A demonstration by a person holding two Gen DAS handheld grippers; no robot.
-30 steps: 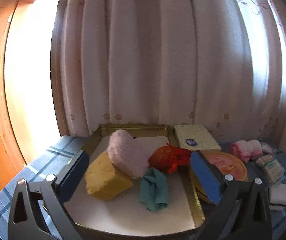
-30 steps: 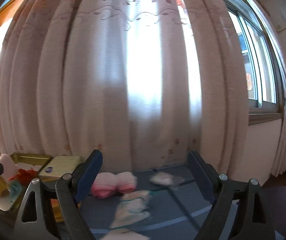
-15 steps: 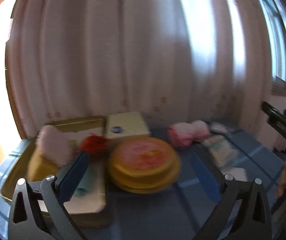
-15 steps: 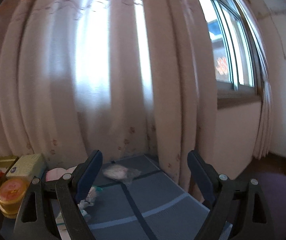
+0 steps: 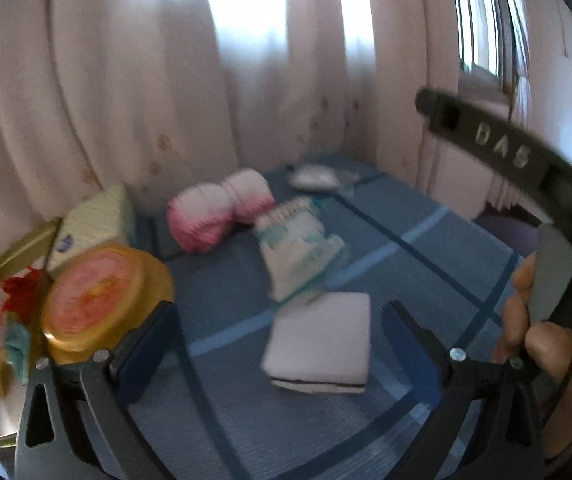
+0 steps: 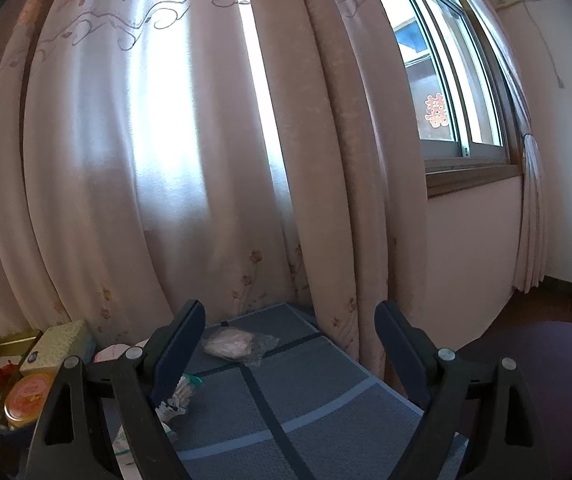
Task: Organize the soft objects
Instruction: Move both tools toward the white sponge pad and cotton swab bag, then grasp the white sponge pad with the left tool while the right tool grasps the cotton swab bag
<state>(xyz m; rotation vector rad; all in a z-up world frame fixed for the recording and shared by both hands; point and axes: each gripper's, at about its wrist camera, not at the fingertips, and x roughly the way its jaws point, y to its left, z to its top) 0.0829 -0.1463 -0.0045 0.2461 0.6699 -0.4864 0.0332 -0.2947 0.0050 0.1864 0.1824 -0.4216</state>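
At far left: tray (image 5: 18,246) cut off, blurry | both claws apart, empty

A: What lies between the fingers of the left gripper (image 5: 278,344)?

B: A folded white cloth with a dark edge (image 5: 320,340), flat on the blue striped tablecloth (image 5: 406,240). The jaws stand wide apart and touch nothing.

A: And beyond it?

B: A white and teal patterned fabric bundle (image 5: 298,244), then a pink and white fluffy roll (image 5: 218,210), and a clear plastic packet (image 5: 318,178) near the pale curtain (image 5: 126,80).

A: On the left side?

B: A round yellow tin with a pink lid (image 5: 94,296), a pale yellow box (image 5: 90,228) behind it, and a gold tray (image 5: 18,248) partly cut off.

A: The right edge?

B: A person's hand (image 5: 534,320) gripping the black handle of the right gripper (image 5: 506,152).
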